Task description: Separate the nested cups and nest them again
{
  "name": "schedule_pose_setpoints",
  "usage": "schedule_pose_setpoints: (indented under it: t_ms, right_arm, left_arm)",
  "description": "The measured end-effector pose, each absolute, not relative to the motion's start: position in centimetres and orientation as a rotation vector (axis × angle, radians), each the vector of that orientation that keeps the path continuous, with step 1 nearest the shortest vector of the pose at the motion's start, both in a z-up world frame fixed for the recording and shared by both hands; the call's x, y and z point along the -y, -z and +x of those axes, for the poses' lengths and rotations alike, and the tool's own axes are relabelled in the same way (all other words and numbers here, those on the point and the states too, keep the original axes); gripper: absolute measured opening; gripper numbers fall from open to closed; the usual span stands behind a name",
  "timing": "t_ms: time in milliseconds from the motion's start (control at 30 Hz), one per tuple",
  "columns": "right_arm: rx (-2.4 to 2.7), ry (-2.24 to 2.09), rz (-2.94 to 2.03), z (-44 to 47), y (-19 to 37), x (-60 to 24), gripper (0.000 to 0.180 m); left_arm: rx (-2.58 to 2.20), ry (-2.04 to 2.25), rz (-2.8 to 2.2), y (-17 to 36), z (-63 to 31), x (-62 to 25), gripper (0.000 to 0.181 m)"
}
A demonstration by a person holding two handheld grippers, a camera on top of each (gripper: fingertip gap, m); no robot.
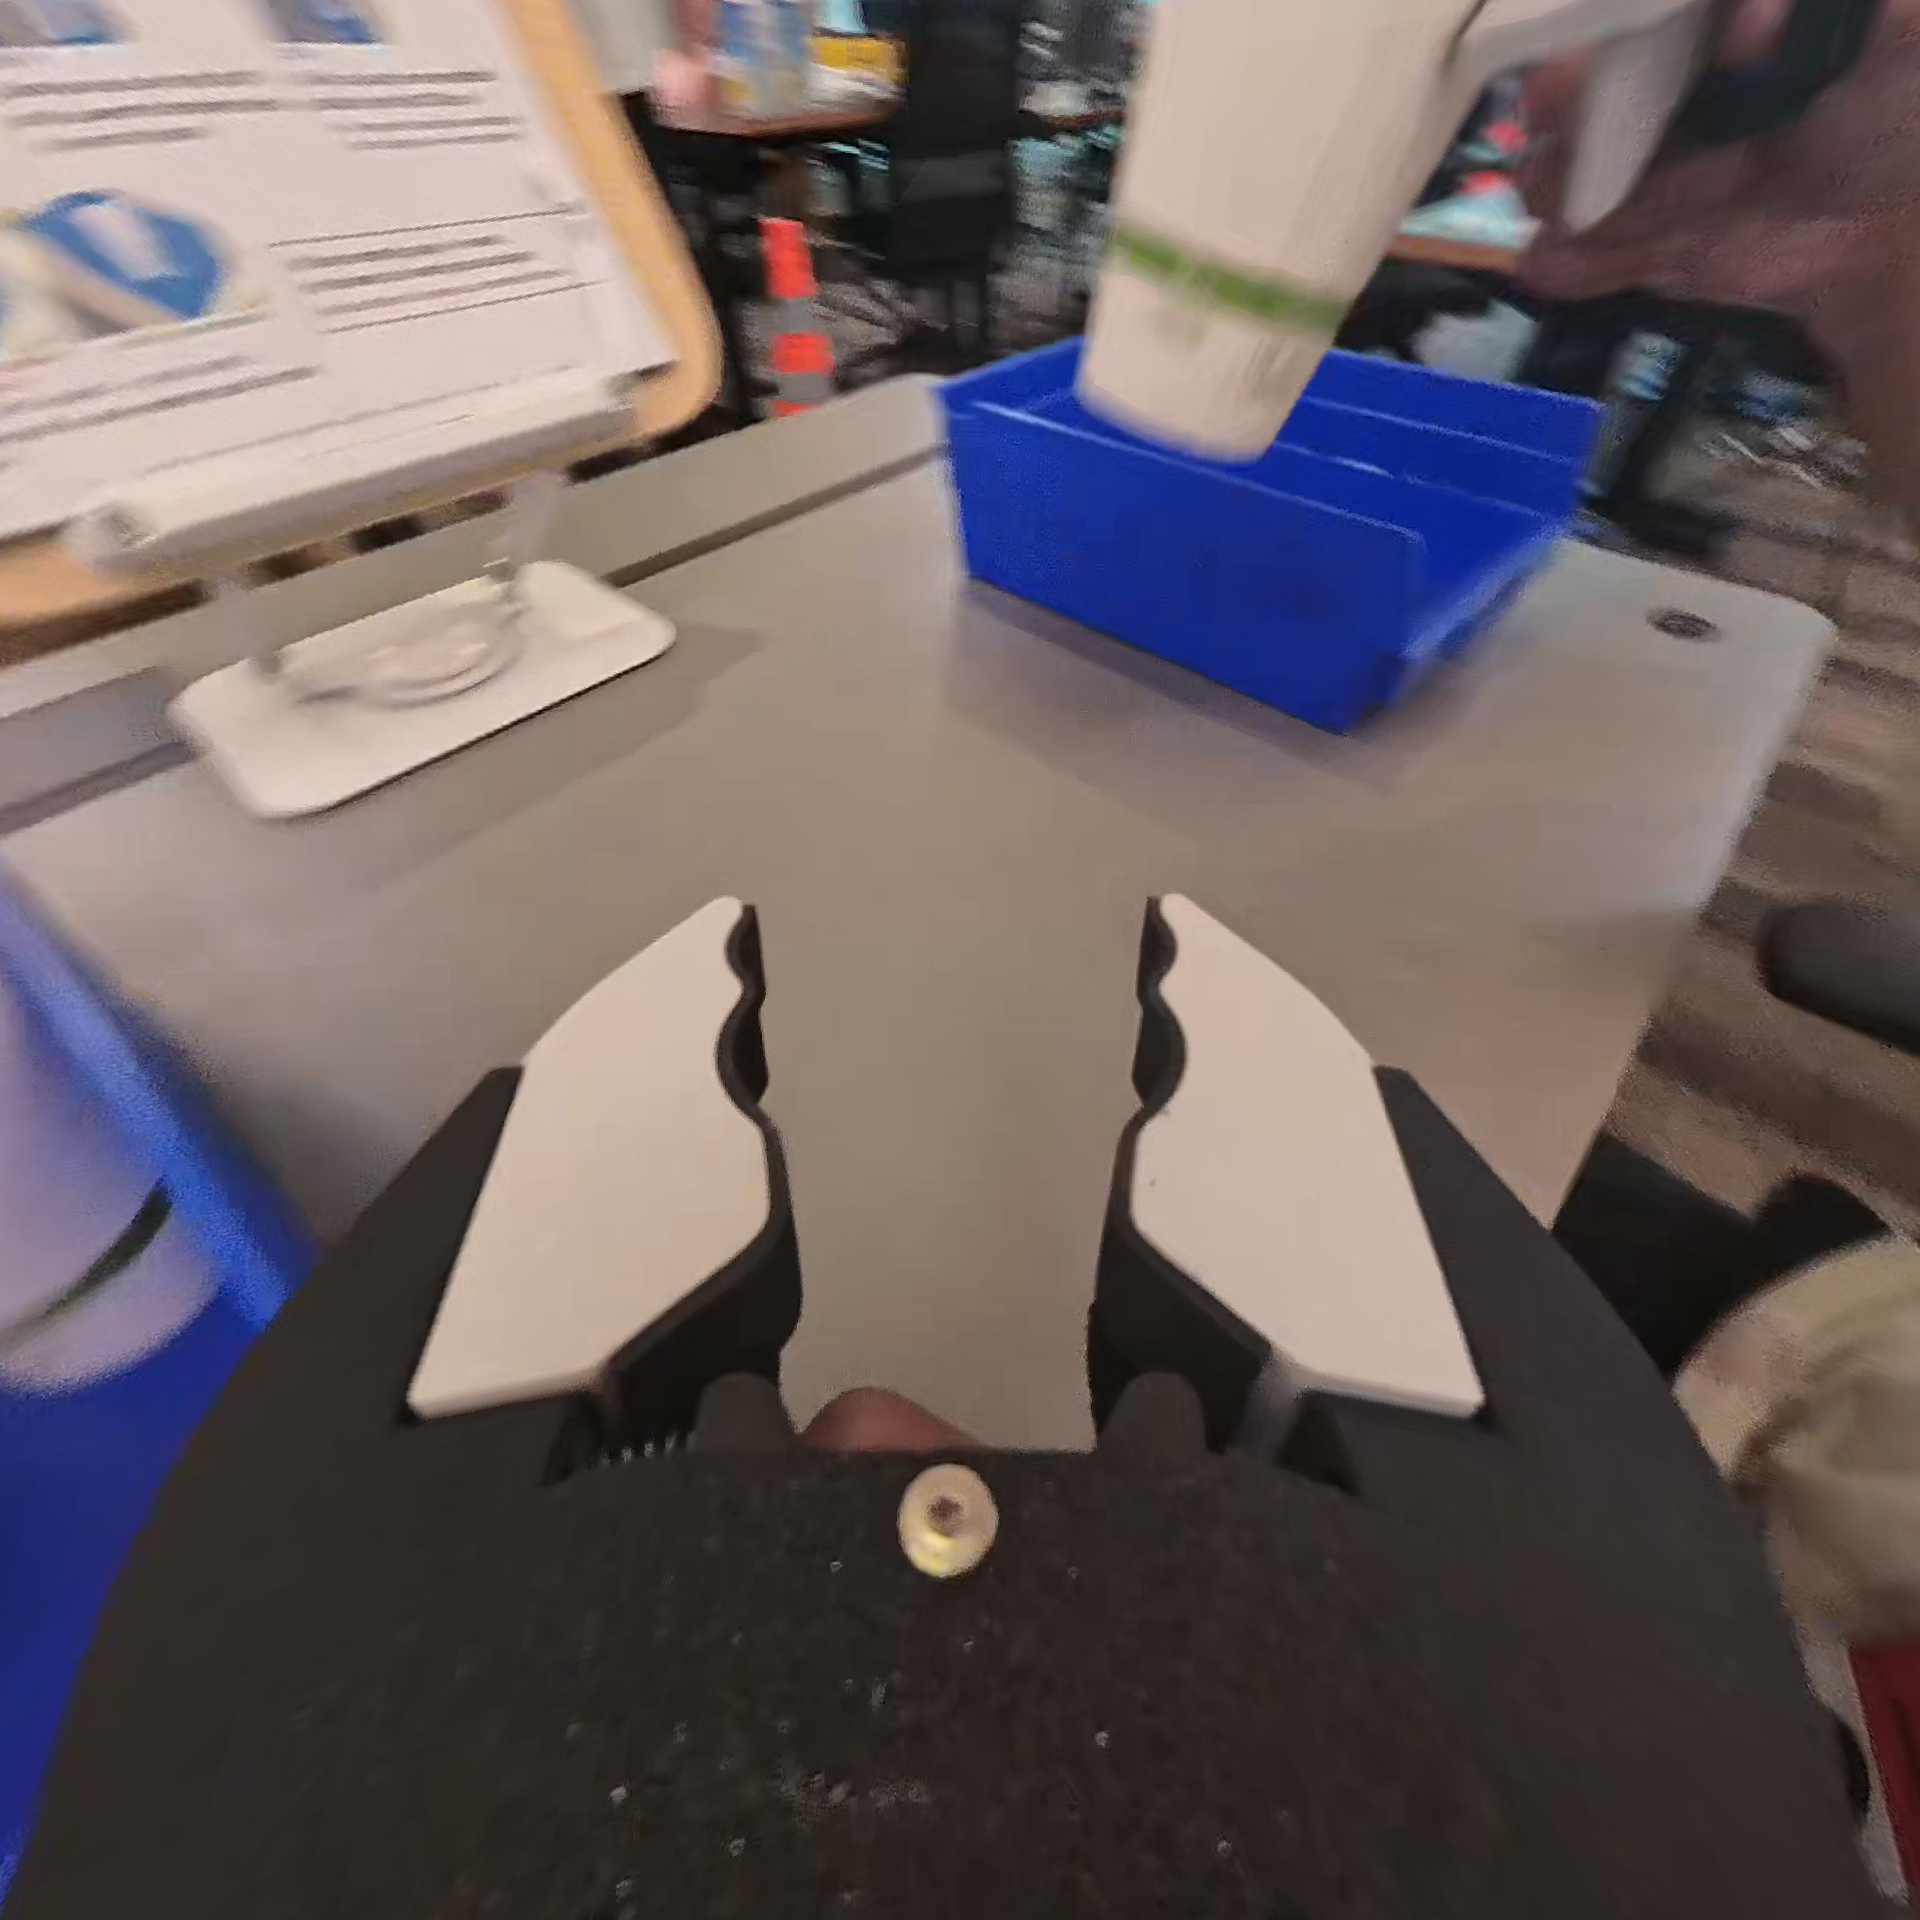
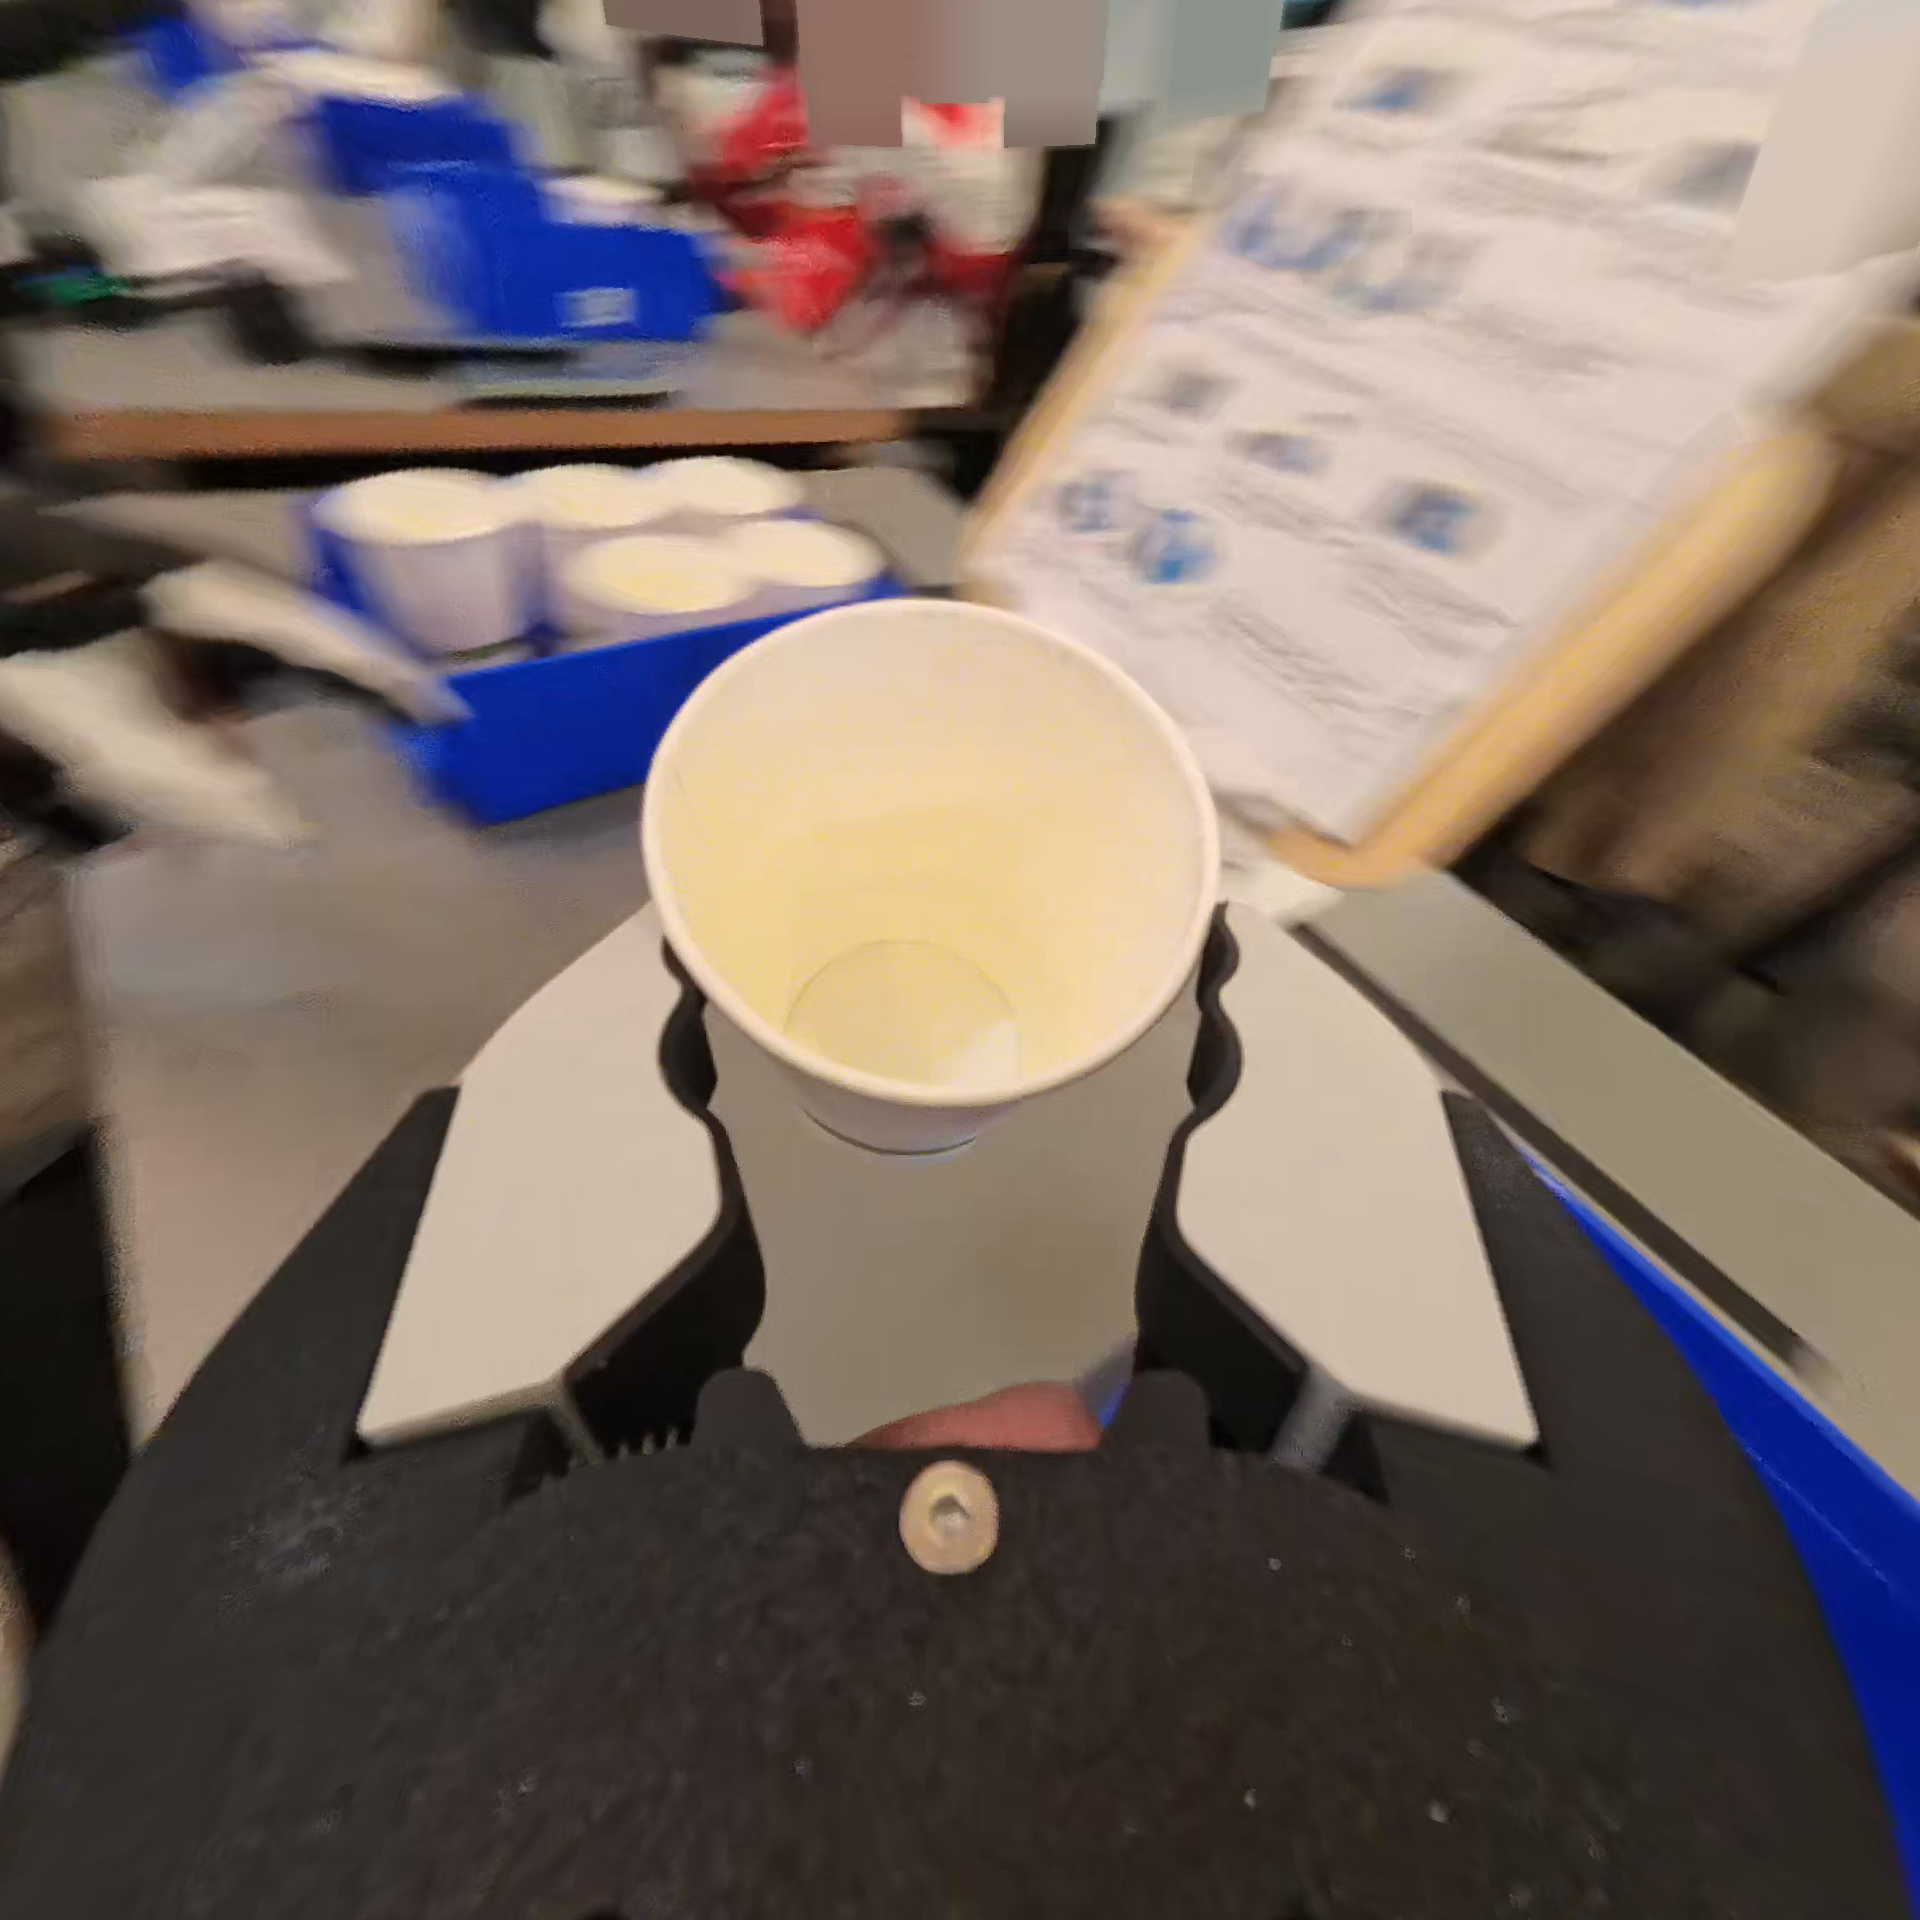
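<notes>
L gripper [image 1: 951, 914]: fingers apart, nothing between them, held above the bare grey desk [image 1: 935, 790]. R gripper [image 2: 943, 920]: fingers clamped on the wall of a white paper cup with a green band [image 2: 925, 852], mouth toward the camera, interior empty. In the left wrist view that cup [image 1: 1226, 239] was held above an open blue plastic bin with dividers [image 1: 1226, 582] at the desk's far side. Farther off, a second blue plastic bin [image 2: 582, 717] held several upright white paper cups [image 2: 623, 551]. A printed sheet on a white stand [image 1: 312, 260] stood at far left; the views were blurred.
</notes>
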State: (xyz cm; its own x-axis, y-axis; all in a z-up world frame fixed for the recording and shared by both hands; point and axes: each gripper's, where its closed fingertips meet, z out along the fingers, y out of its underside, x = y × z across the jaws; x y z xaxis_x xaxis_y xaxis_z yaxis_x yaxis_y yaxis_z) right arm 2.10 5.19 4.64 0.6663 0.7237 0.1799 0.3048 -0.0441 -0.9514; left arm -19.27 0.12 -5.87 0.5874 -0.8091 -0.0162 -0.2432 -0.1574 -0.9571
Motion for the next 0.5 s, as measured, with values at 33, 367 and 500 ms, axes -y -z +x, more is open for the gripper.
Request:
schedule_pose_setpoints:
  t_ms: [33,367,500]
  right_arm:
    - [0.702,-0.324,-1.664,5.4,-5.4,-6.7,0.091]
    - [0.039,0.141,-2.027,22.5,5.8,-13.0,0.092]
    - [-0.001,0.090,-2.113,22.7,8.9,-13.8,0.092]
  left_arm:
    - [-0.796,0.608,-1.716,6.3,-20.5,-0.1,0.067]
    - [-0.478,0.600,-1.811,9.4,-24.9,1.4,0.061]
    - [-0.520,0.600,-1.807,9.4,-24.0,1.7,0.062]
